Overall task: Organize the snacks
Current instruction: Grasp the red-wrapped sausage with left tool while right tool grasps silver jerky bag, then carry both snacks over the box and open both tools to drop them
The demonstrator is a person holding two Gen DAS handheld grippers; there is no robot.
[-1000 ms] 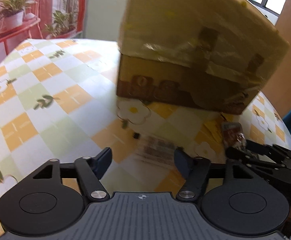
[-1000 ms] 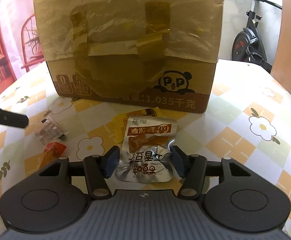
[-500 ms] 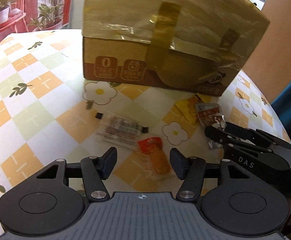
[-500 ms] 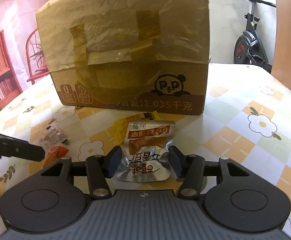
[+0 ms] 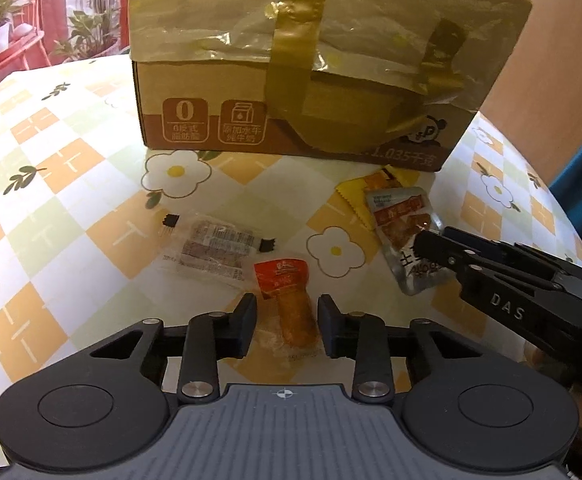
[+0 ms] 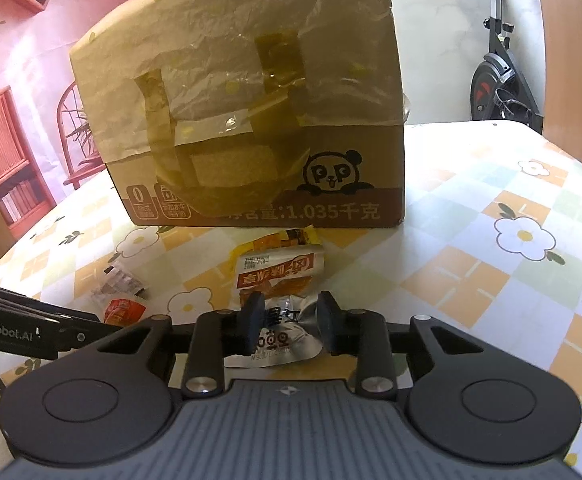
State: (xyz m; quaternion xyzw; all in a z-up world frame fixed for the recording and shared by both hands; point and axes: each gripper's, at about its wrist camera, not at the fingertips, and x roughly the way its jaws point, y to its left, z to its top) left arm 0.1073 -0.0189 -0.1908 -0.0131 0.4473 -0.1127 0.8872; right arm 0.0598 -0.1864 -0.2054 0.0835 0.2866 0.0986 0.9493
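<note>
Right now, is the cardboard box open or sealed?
Sealed on the side we see: brown tape strips run over the cardboard box edge, down its front. Top not visible.

Obstacle, far side: a taped cardboard box (image 5: 311, 60) blocked the far part of the table (image 5: 63, 184). Clutter ahead of it: yellow packet (image 5: 355, 196) near the box's foot, silver pouch (image 5: 407, 232), clear-wrapped bar (image 5: 211, 252), and orange sausage pack (image 5: 291, 300). Free room: bare cloth left of the bar; likewise right of the pouch (image 6: 491, 280).
</note>
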